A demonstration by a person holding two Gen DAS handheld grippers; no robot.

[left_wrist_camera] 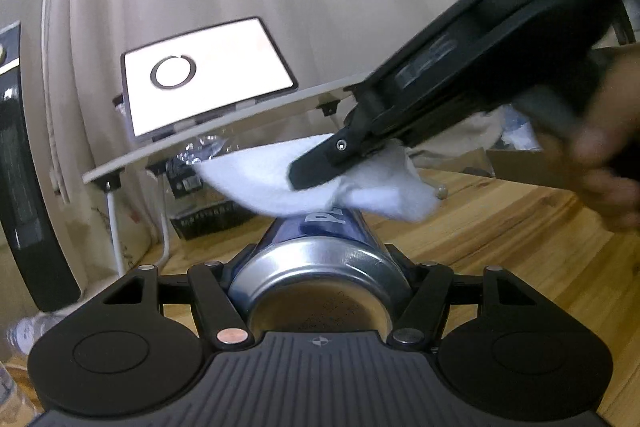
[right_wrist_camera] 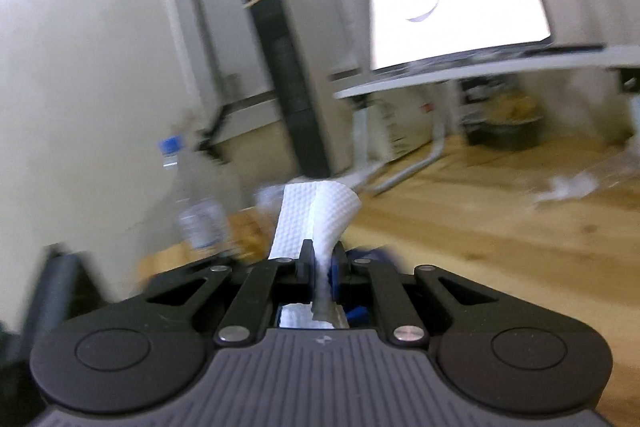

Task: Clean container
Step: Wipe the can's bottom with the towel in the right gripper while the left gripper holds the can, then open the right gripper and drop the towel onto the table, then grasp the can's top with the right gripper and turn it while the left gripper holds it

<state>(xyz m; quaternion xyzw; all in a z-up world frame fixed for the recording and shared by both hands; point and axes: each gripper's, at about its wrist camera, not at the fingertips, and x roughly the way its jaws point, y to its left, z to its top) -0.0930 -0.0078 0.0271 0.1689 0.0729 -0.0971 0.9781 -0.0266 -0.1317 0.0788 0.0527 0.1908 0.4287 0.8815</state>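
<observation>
Both sets of fingers are clamped: left gripper (left_wrist_camera: 320, 267) holds the blue can (left_wrist_camera: 320, 247) with its long axis pointing away, right gripper (left_wrist_camera: 340, 163) pinches the paper towel (left_wrist_camera: 280, 183) onto the far top side.

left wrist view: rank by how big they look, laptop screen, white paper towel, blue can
1. blue can: looks largest, but it sits right at the lens in the left gripper, so nearness inflates it.
2. and 3. white paper towel and laptop screen: too alike to rank.
</observation>
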